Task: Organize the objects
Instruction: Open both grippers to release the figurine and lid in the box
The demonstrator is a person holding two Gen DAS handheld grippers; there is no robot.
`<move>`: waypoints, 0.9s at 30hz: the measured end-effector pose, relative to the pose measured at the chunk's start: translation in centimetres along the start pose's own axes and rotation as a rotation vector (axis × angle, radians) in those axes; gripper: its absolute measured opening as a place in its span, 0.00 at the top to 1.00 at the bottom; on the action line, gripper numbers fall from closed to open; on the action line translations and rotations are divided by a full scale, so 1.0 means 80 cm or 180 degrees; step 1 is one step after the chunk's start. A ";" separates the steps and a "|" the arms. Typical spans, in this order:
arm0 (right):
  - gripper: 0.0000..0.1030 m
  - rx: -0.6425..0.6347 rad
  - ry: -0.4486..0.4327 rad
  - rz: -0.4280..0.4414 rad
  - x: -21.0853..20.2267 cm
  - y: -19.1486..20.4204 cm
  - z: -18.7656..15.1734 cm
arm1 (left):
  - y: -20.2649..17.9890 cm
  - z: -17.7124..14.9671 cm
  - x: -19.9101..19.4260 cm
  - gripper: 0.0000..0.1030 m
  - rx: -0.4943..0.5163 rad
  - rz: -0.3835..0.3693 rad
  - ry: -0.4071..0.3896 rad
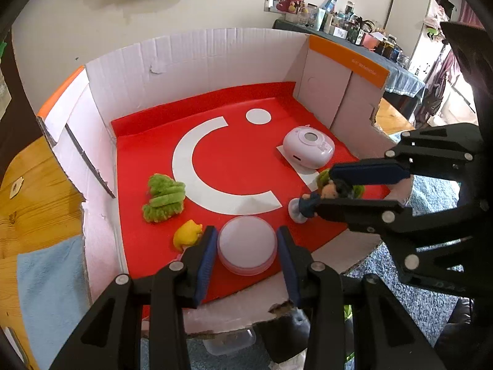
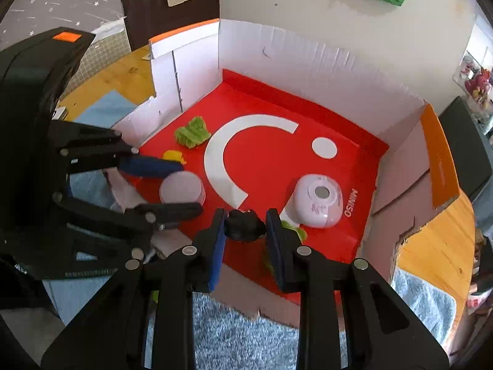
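Observation:
A round white lidded container (image 1: pixel 246 248) sits near the front of the red mat (image 1: pixel 234 166); my left gripper (image 1: pixel 246 246) is open with a finger on each side of it, small gaps showing. It also shows in the right wrist view (image 2: pixel 181 189). My right gripper (image 2: pixel 245 228) brackets a small dark-haired doll figure (image 2: pixel 245 225); its pads look close to or on the doll (image 1: pixel 320 197), which stands on a round base. A green fuzzy item (image 1: pixel 165 199), a yellow toy (image 1: pixel 186 234) and a pink Miniso device (image 1: pixel 308 151) lie on the mat.
The mat lies inside a low white cardboard box with orange flaps (image 1: pixel 197 58) on a wooden table (image 1: pixel 34 191). A blue cloth (image 1: pixel 49 283) lies left of the box. A green fuzzy piece (image 2: pixel 295 231) lies by the doll. Grey carpet (image 2: pixel 240 339) is below.

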State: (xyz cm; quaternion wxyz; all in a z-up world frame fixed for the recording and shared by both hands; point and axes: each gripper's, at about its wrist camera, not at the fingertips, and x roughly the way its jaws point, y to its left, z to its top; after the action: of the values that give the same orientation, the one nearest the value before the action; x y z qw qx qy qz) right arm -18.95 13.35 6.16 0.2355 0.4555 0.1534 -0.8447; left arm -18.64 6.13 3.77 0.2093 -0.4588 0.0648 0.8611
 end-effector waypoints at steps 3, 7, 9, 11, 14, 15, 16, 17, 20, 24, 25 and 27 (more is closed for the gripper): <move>0.76 -0.0059 0.0068 0.0007 0.000 0.004 -0.004 | 0.000 0.001 0.001 0.60 0.0009 -0.0011 0.0011; 0.76 -0.0146 0.0155 0.0040 0.002 0.012 -0.007 | 0.000 0.003 0.002 0.60 0.0024 -0.0044 0.0057; 0.76 -0.0181 0.0173 0.0026 0.003 0.014 -0.006 | 0.000 0.003 0.003 0.60 -0.0001 -0.0058 0.0076; 0.76 -0.0193 0.0200 0.0031 0.004 0.015 -0.004 | 0.001 0.003 0.004 0.60 -0.0019 -0.0072 0.0104; 0.76 -0.0286 0.0250 -0.0009 0.008 0.020 -0.002 | 0.002 0.005 0.007 0.60 -0.0053 -0.0126 0.0154; 0.76 -0.0299 0.0262 -0.0011 0.008 0.020 -0.002 | 0.003 0.005 0.008 0.60 -0.0055 -0.0131 0.0164; 0.76 -0.0304 0.0271 -0.0003 0.008 0.020 -0.001 | 0.003 0.005 0.008 0.60 -0.0055 -0.0127 0.0165; 0.76 -0.0307 0.0279 0.0010 0.009 0.020 -0.001 | 0.003 0.005 0.008 0.60 -0.0057 -0.0129 0.0165; 0.76 -0.0340 0.0290 -0.0007 0.008 0.021 0.000 | 0.003 0.005 0.009 0.60 -0.0063 -0.0135 0.0173; 0.76 -0.0327 0.0290 0.0002 0.008 0.019 0.000 | 0.003 0.005 0.010 0.60 -0.0062 -0.0130 0.0179; 0.76 -0.0323 0.0290 0.0001 0.008 0.019 0.000 | 0.003 0.005 0.010 0.60 -0.0063 -0.0129 0.0178; 0.76 -0.0321 0.0289 0.0003 0.007 0.019 0.000 | 0.003 0.005 0.010 0.60 -0.0066 -0.0126 0.0177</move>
State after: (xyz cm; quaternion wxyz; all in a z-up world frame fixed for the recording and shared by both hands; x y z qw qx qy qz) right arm -18.40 11.94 5.59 0.2514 0.4810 0.2061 -0.8142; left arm -19.41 6.24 3.33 0.2196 -0.4859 0.0526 0.8443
